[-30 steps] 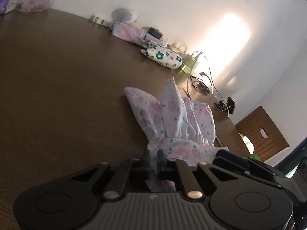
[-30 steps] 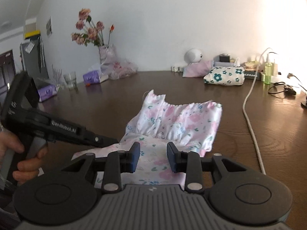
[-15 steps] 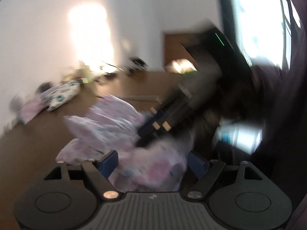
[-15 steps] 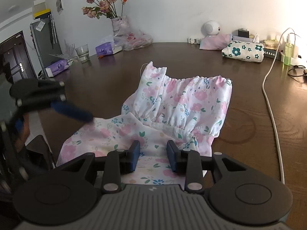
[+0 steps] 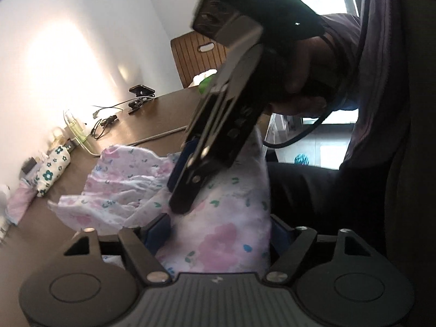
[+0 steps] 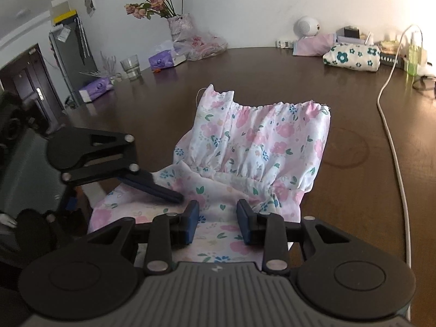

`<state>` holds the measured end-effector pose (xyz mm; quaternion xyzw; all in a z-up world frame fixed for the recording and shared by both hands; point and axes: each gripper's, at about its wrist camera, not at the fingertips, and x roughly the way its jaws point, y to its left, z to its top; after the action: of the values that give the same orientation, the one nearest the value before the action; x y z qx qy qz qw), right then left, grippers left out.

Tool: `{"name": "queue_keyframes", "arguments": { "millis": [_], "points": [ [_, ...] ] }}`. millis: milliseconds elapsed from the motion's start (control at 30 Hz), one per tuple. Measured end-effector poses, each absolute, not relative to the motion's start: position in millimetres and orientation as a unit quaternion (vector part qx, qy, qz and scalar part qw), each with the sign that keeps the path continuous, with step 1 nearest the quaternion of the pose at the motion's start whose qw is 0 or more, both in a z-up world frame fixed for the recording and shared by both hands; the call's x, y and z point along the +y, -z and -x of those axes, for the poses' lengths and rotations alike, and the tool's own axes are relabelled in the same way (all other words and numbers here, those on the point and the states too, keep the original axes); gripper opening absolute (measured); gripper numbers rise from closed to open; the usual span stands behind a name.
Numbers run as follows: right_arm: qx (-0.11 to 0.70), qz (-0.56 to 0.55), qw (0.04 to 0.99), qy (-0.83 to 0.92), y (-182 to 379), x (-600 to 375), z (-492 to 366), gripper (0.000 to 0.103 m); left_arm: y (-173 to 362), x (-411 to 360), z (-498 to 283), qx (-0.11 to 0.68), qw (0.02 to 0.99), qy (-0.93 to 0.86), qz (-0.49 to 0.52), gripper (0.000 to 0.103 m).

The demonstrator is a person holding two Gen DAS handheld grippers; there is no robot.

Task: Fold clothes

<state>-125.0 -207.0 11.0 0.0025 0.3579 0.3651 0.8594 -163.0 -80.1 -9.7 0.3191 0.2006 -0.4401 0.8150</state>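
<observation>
A white floral dress lies on the dark wooden table, bodice towards the far side, skirt hanging over the near edge. My left gripper is open wide with skirt fabric bunched between its fingers; it also shows in the right wrist view, low at the dress's left side. My right gripper is open just above the skirt near the waist; it also shows in the left wrist view, pointing down at the fabric.
A vase of roses, a glass and tissue packs stand at the far left. A floral pouch and a green bottle stand at the far right. A white cable runs along the right side. A wooden chair stands beyond the table.
My left gripper has opened, letting go of the fabric edge, and swung round to face across the dress toward the right gripper. The right gripper has risen a little and stayed open.
</observation>
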Motion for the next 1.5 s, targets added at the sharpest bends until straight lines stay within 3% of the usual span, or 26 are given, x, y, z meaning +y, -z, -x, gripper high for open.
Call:
{"name": "queue_keyframes", "arguments": {
  "millis": [133, 233, 267, 333, 400, 467, 733, 867, 967, 1000, 1133, 1200, 1300, 1400, 1500],
  "points": [
    [0.371, -0.028, 0.845, -0.384, -10, -219, 127, 0.032, 13, -74, 162, 0.198, 0.814, 0.46, -0.296, 0.074],
    [0.364, -0.039, 0.839, -0.403, -8, -228, 125, 0.032, 9, -63, 145, 0.225, 0.82, 0.479, -0.219, 0.071],
    [0.35, -0.039, 0.84, -0.412, -10, -234, 127, 0.036, 6, -59, 138, 0.237, 0.819, 0.486, -0.195, 0.069],
    [0.305, -0.027, 0.846, -0.436, -15, -246, 137, 0.054, 2, -51, 126, 0.257, 0.813, 0.499, -0.155, 0.068],
    [0.25, 0.004, 0.853, -0.458, -21, -255, 151, 0.086, -1, -44, 117, 0.271, 0.804, 0.512, -0.129, 0.068],
    [0.214, 0.048, 0.851, -0.477, -24, -260, 162, 0.095, -2, -41, 109, 0.283, 0.796, 0.525, -0.107, 0.068],
    [0.162, 0.239, 0.817, -0.499, -6, -237, 185, 0.096, -2, -28, 81, 0.334, 0.759, 0.559, -0.008, 0.066],
    [0.158, 0.25, 0.812, -0.503, 1, -229, 178, 0.096, -2, -23, 71, 0.363, 0.729, 0.58, 0.023, 0.067],
    [0.181, 0.232, 0.807, -0.512, 8, -222, 168, 0.092, 1, -18, 62, 0.377, 0.717, 0.585, 0.051, 0.067],
    [0.194, 0.229, 0.807, -0.508, 11, -220, 165, 0.082, 1, -17, 61, 0.38, 0.715, 0.585, 0.056, 0.067],
    [0.233, 0.17, 0.814, -0.505, 8, -226, 158, 0.069, -2, -18, 62, 0.387, 0.713, 0.582, 0.057, 0.068],
    [0.248, 0.126, 0.818, -0.503, 7, -235, 154, 0.055, -10, -18, 68, 0.374, 0.726, 0.576, 0.041, 0.073],
    [0.27, 0.072, 0.816, -0.507, 6, -247, 147, 0.044, -23, -15, 81, 0.339, 0.756, 0.559, 0.018, 0.085],
    [0.298, 0.015, 0.801, -0.518, 6, -259, 138, 0.034, -25, -18, 90, 0.328, 0.776, 0.54, -0.007, 0.087],
    [0.322, -0.033, 0.788, -0.525, 9, -267, 128, 0.029, -24, -20, 93, 0.32, 0.779, 0.538, -0.01, 0.087]
  ]
}}
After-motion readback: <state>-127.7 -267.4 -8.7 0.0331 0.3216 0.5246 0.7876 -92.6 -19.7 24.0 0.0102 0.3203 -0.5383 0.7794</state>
